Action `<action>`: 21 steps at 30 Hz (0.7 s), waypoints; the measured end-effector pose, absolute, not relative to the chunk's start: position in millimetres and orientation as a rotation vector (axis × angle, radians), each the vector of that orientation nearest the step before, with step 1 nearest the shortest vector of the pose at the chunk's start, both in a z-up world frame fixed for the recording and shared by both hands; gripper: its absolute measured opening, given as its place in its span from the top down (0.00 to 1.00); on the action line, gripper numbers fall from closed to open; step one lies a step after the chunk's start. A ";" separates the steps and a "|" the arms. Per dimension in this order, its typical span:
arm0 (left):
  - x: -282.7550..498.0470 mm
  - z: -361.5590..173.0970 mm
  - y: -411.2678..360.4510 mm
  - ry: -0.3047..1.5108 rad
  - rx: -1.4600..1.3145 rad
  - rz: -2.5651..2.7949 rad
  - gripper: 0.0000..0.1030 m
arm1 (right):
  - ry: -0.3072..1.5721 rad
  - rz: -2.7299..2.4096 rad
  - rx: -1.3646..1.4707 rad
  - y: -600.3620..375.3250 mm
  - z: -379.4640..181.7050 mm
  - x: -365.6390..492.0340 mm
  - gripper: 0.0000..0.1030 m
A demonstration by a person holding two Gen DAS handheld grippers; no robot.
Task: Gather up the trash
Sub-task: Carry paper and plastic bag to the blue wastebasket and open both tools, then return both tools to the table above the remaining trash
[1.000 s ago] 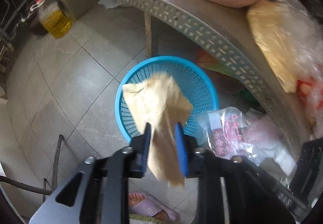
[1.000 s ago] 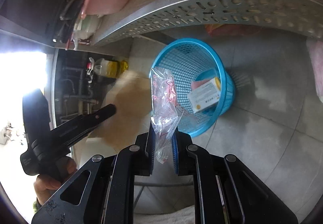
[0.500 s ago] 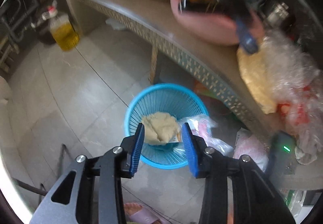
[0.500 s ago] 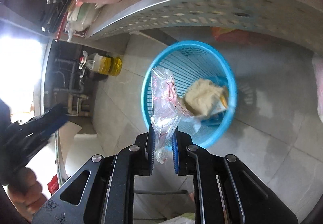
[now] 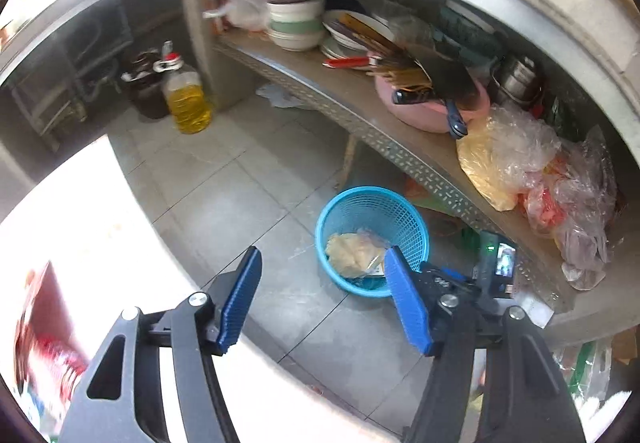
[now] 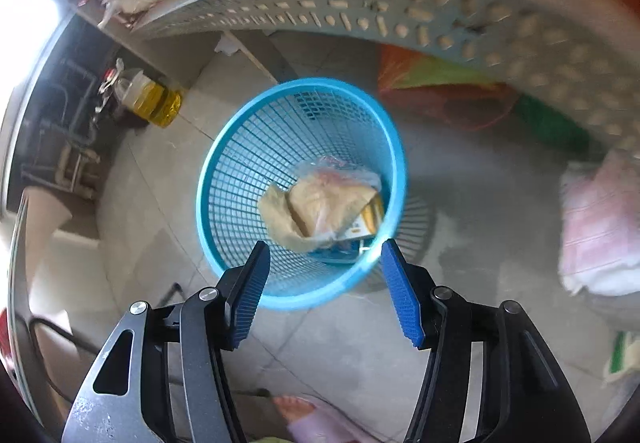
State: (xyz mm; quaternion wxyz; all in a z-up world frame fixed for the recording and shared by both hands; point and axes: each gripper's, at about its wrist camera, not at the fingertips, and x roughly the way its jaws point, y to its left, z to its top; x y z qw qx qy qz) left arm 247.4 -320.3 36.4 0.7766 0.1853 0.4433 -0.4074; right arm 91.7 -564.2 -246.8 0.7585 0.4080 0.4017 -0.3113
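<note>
Blue basket (image 6: 224, 163) is sitting on the floor, holding brown paper (image 6: 304, 211) and a clear bag (image 6: 340, 173). Both grippers (image 5: 322, 303) (image 6: 324, 291) are hanging wide apart, empty. Next, they need more trash.

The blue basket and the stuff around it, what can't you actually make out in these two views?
- Blue basket, right wrist view: the brown paper and clear plastic bag cover most of the box beneath; its print is unreadable.
- Left wrist view: the left gripper has one of its fingers across the basket's near rim.
- Right wrist view: the shelf edge and the red and green bags under it are motion-blurred.
</note>
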 end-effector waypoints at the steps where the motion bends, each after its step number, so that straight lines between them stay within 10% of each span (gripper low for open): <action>1: 246.3 39.9 -306.3 0.954 0.381 -0.873 0.40 | 0.875 -0.674 0.869 -560.3 -240.4 86.6 0.46; 21: 185.7 93.1 30.1 0.747 -0.143 -0.392 0.30 | 0.743 -0.015 0.680 -420.5 -71.5 132.8 0.38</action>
